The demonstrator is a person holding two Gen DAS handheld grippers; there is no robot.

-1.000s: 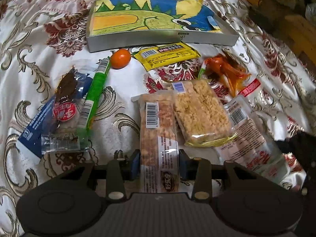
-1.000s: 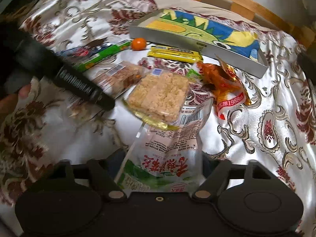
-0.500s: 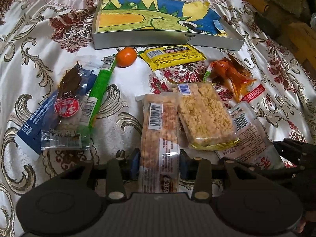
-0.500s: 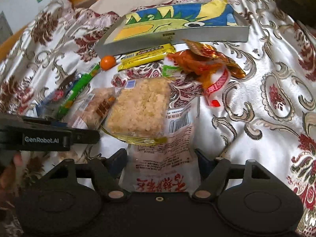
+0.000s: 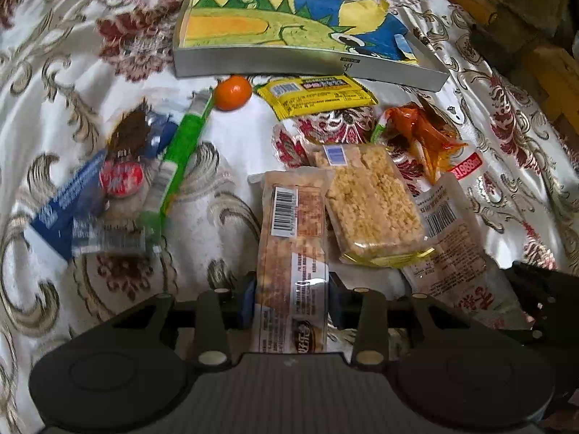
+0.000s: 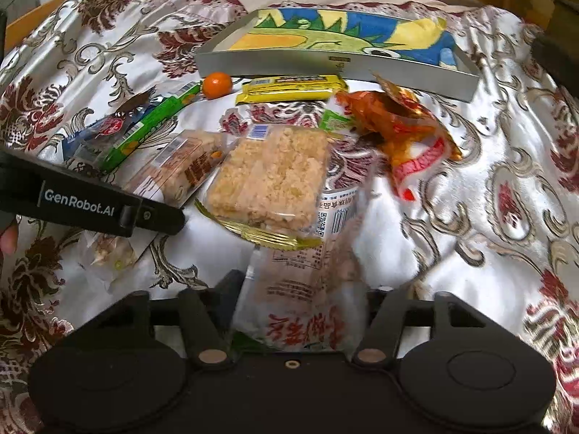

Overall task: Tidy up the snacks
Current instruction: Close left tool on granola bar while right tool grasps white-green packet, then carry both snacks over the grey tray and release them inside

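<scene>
The left gripper (image 5: 291, 300) has its fingers closed on the near end of a long clear-wrapped peanut bar (image 5: 293, 246), whose long axis runs straight away from the camera, barcode label toward the far end and a brown logo at the near end. The right gripper (image 6: 300, 307) straddles the near end of a white pouch (image 6: 307, 289) printed with red Chinese characters, a barcode and a QR code; its fingers have just been closing with the pouch between them, but blur hides whether they press it yet. The pouch also lies lengthwise away from the camera. A clear-wrapped rice cake (image 6: 271, 177) with a small blue label overlaps the pouch's far end. In the right wrist view the left gripper's arm reads "GenRobot.AI". Farther across the patterned bedspread (image 6: 488, 217) lie a green stick pack (image 5: 181, 159), a blue packet (image 5: 68, 202), an orange-red packet (image 5: 423, 133) marked "1988", a yellow bar (image 5: 318, 96) and a small orange (image 5: 232, 93). A flat box (image 5: 289, 36) with a cartoon lid lies toward the far edge.
</scene>
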